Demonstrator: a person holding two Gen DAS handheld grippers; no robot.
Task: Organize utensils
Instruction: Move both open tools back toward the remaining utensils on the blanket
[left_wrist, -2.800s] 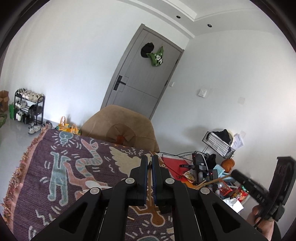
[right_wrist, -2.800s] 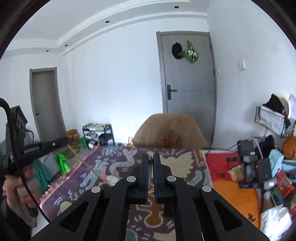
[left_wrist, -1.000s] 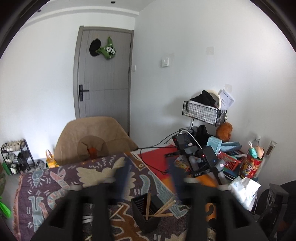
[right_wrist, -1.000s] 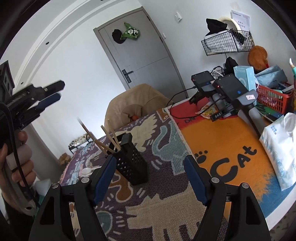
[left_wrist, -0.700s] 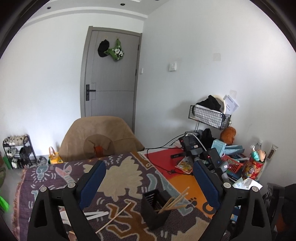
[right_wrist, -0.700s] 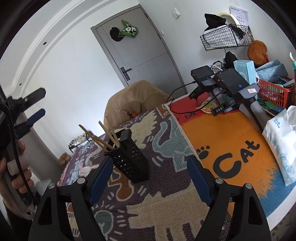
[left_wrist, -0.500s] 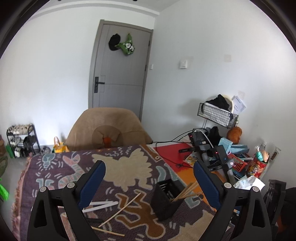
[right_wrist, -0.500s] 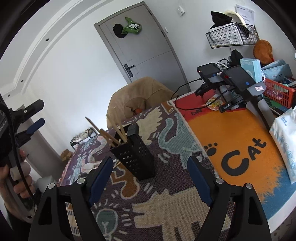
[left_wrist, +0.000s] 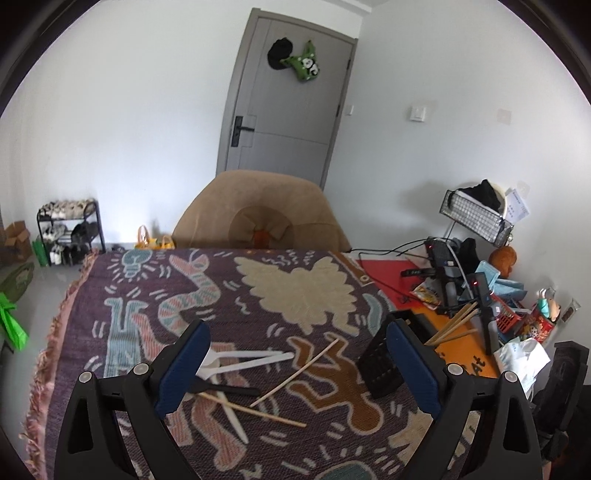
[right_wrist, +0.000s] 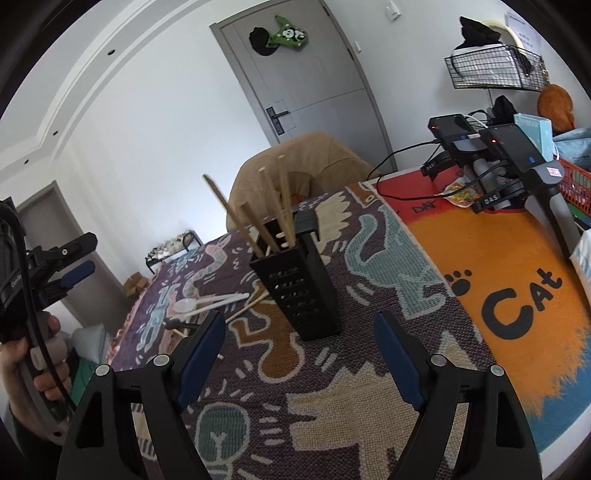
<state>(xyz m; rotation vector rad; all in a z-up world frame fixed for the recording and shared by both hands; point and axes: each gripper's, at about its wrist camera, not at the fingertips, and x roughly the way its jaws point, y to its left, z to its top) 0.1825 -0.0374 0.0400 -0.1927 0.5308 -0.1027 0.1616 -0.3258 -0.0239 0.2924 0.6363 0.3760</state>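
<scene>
A black perforated utensil holder (right_wrist: 301, 284) stands on the patterned cloth, with several wooden chopsticks (right_wrist: 266, 214) sticking out of it; it also shows in the left wrist view (left_wrist: 380, 360). Loose wooden chopsticks (left_wrist: 295, 373) and white plastic spoons (left_wrist: 240, 363) lie on the cloth left of the holder, also in the right wrist view (right_wrist: 207, 306). My left gripper (left_wrist: 297, 369) is open and empty above the loose utensils. My right gripper (right_wrist: 299, 347) is open and empty, just in front of the holder.
A tan chair (left_wrist: 258, 218) stands behind the table. Black devices with cables (right_wrist: 491, 147), a red basket (right_wrist: 576, 188) and a tissue pack (left_wrist: 521, 358) crowd the right side on an orange cat mat (right_wrist: 517, 280). The cloth's fringed edge (left_wrist: 55, 332) is on the left.
Both grippers went from shut to open and have swung down toward the table. The left view has dropped over the loose utensils; the right has closed in on the holder.
</scene>
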